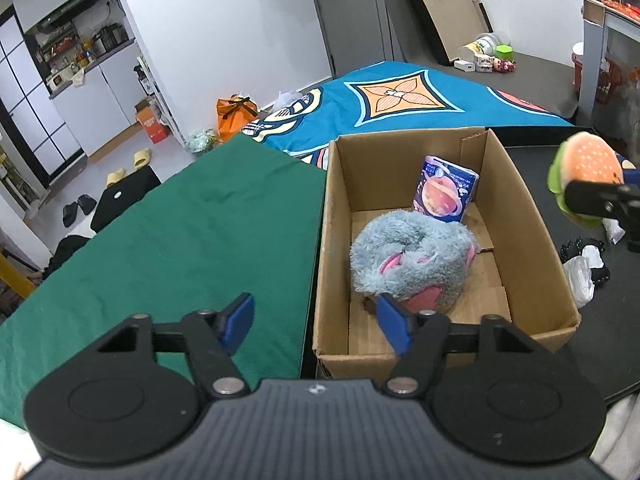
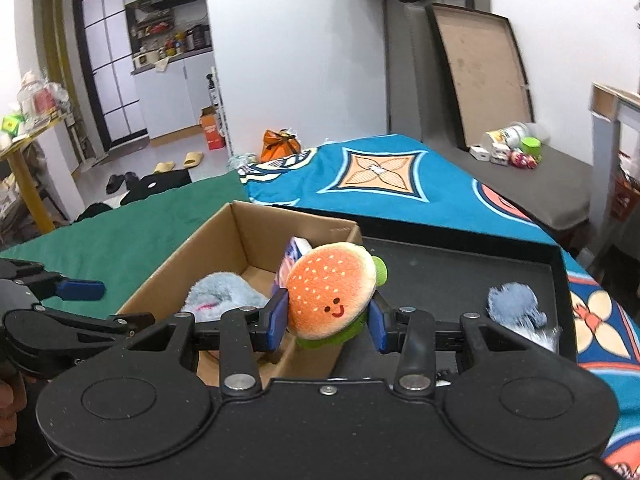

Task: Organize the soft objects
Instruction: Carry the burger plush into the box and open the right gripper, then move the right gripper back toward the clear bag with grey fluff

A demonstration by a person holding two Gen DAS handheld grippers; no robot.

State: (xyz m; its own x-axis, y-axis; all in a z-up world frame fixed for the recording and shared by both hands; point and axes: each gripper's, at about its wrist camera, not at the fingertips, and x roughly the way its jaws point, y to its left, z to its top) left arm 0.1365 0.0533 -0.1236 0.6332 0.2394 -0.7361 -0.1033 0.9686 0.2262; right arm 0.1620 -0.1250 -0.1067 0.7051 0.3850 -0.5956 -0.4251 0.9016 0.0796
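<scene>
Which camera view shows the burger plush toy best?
The right wrist view: the burger plush toy sits centred and sharp, its smiling face visible, clamped between the right gripper's jaws. The left wrist view shows it only blurred at the frame's right edge.

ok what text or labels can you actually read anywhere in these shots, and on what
None can be read as it stands.
tissue pack in the cardboard box: small print on top, too blurred to read.
orange carton on the floor: white markings, too small.
jar by the wall: label blurred.
burger plush: a stitched smiley face, no words.

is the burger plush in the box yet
Not yet: the burger plush is clamped in the right gripper, above the cardboard box edge.
</scene>
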